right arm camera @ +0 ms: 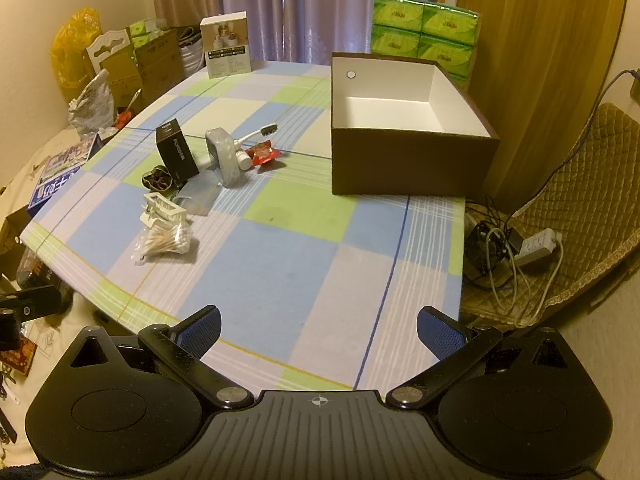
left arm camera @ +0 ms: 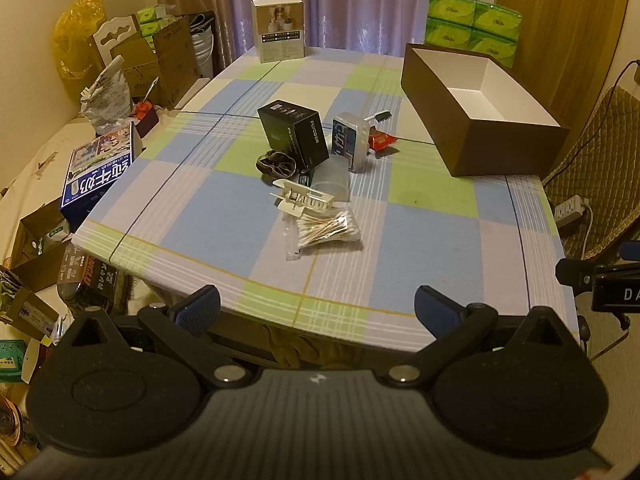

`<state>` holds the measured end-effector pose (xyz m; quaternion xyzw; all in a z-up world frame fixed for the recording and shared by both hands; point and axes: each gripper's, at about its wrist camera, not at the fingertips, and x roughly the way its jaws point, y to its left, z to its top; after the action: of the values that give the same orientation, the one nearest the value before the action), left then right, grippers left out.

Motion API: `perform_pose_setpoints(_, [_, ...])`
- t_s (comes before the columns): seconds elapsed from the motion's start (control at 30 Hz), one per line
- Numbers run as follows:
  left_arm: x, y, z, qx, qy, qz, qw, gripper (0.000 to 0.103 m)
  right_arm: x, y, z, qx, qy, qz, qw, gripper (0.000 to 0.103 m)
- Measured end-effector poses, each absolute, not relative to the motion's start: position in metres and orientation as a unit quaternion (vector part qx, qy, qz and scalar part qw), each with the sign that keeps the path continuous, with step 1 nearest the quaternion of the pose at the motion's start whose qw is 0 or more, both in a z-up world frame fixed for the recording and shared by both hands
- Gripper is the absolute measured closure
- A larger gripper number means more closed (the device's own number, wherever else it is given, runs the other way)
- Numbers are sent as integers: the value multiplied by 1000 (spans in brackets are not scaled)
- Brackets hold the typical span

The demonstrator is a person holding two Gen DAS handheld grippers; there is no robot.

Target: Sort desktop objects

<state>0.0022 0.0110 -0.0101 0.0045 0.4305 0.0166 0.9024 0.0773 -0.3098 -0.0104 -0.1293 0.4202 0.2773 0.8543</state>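
A cluster of small items lies mid-table: a black box (left arm camera: 294, 132) (right arm camera: 176, 152), a dark hair scrunchie (left arm camera: 276, 162) (right arm camera: 157, 178), a white plastic rack (left arm camera: 302, 200) (right arm camera: 162, 208), a bag of cotton swabs (left arm camera: 324, 230) (right arm camera: 166, 242), a clear case (left arm camera: 350, 142) (right arm camera: 222, 156), a toothbrush (left arm camera: 378, 116) (right arm camera: 260, 132) and a red packet (left arm camera: 382, 140) (right arm camera: 264, 154). An empty brown box (left arm camera: 480, 112) (right arm camera: 404, 128) with a white inside stands at the right. My left gripper (left arm camera: 318, 308) and right gripper (right arm camera: 318, 328) hang open over the near table edge, both empty.
The checked tablecloth (left arm camera: 420, 236) (right arm camera: 280, 264) covers the table. A white carton (left arm camera: 278, 28) (right arm camera: 226, 46) and green tissue packs (left arm camera: 472, 24) (right arm camera: 424, 34) stand at the far edge. Cardboard boxes and bags crowd the floor on the left; a power strip (right arm camera: 536, 244) with cables and a quilted chair are on the right.
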Motion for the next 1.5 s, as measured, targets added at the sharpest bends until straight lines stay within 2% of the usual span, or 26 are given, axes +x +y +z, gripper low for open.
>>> perform_pose_setpoints(1.5, [5, 3, -13, 7, 431, 26, 902, 1, 84, -320, -14, -121, 426, 278, 853, 2])
